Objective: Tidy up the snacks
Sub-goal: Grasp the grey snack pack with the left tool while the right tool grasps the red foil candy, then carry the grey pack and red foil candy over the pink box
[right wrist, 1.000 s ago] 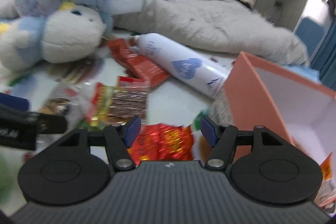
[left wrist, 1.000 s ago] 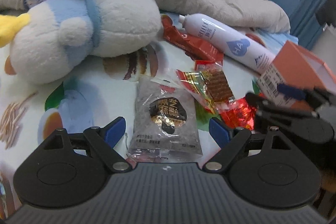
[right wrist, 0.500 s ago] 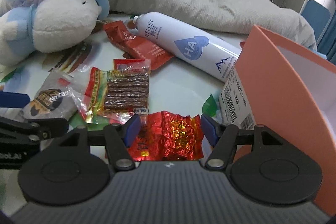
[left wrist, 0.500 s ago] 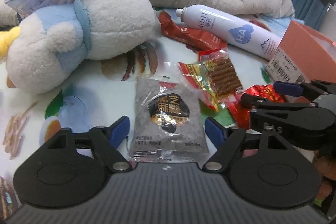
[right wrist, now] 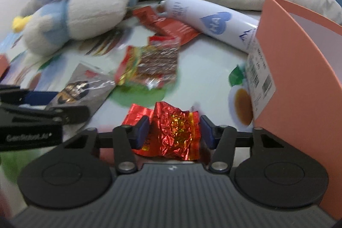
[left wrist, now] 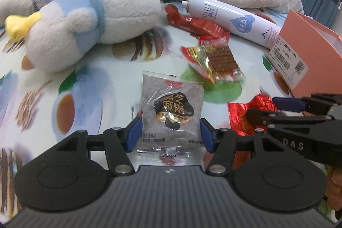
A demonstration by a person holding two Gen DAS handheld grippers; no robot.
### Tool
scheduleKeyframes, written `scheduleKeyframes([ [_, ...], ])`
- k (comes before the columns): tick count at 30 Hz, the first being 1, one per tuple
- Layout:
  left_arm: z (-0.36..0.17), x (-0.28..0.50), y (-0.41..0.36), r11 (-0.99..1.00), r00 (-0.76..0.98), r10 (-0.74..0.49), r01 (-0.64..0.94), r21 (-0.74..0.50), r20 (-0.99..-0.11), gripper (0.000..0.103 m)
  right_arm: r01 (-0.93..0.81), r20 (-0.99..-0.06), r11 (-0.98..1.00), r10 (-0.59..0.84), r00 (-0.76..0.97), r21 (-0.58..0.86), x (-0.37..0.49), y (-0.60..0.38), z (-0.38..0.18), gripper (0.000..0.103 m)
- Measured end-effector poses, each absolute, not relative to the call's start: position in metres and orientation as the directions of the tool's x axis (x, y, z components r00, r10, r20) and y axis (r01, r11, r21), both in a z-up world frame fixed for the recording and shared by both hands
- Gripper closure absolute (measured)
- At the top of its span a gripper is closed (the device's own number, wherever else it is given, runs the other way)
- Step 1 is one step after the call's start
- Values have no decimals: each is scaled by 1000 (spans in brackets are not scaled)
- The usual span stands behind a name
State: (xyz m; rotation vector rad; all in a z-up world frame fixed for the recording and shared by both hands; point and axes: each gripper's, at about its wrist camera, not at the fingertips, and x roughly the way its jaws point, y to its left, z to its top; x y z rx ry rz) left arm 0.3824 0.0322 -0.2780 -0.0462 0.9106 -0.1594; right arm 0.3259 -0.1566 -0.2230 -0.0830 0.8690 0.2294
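Snacks are laid out on a printed cloth [left wrist: 89,69]. A grey packet [left wrist: 171,108] is bracketed by the left gripper [left wrist: 170,134], whose blue pads stand at the packet's two side edges with jaws spread; whether they touch cannot be told. The packet's long axis runs straight away from the gripper, label upright. A red foil packet [right wrist: 175,129] is set between the spread fingers of the right gripper [right wrist: 174,131], crumpled, its long axis across the jaws. An orange box [right wrist: 299,69] stands just right of it, open side up, its wall close beside the right finger. A clear packet of brown sticks [left wrist: 218,59] and a long red packet [left wrist: 196,25] lie beyond. Bare cloth is left between the grey packet and a plush toy [left wrist: 85,14]. A white spray can [left wrist: 230,20] lies slanted against the box.
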Motion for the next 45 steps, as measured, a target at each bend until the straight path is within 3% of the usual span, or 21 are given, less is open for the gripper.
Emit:
scheduleKeyframes([
  [8, -271, 340, 37, 988, 599, -143, 47, -144, -788, 40, -264, -763, 964, 197, 615, 36, 286, -161, -215, 69],
  [34, -213, 230, 30, 958, 621, -157, -93, -271, -768, 40, -275, -716, 954, 273, 642, 117, 184, -188, -158, 70],
  [45, -160, 225, 32, 947, 651, -179, -90, -309, -738, 40, -301, -630, 942, 325, 705, 149, 174, -198, -108, 70],
])
